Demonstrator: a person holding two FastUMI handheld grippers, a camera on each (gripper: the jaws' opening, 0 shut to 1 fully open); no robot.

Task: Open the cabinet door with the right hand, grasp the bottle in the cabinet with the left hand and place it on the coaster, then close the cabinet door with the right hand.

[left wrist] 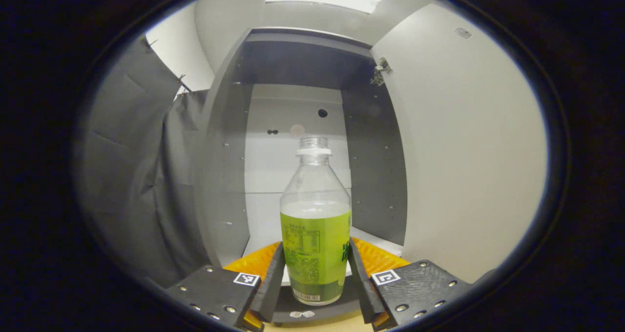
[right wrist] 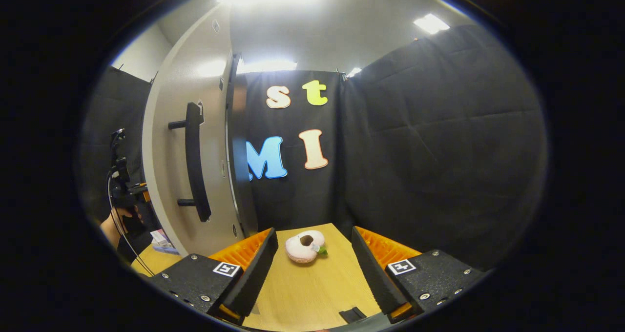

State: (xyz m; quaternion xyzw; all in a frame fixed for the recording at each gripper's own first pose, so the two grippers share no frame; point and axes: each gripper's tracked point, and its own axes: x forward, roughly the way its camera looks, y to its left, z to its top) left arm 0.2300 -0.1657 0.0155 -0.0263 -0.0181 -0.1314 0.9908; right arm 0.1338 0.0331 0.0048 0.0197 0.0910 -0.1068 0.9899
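In the left gripper view a clear bottle (left wrist: 315,244) with a green label and no cap stands upright between my left gripper's (left wrist: 316,278) fingers. Both fingers lie against its sides. Behind it is the grey cabinet (left wrist: 224,166), its inside pale, with its white door (left wrist: 464,151) swung open on the right. My right gripper (right wrist: 312,268) is open over the wooden table (right wrist: 302,293), nothing between its fingers. The door's outer face (right wrist: 166,141) with a black bar handle (right wrist: 195,161) stands to its left. A round pink-white donut-shaped pad (right wrist: 305,246) lies ahead on the table.
Black cloth walls close the booth behind and to the right of the table. A hand holding the other gripper (right wrist: 122,185) shows past the door's left edge. A small black piece (right wrist: 352,315) lies on the table near my right gripper.
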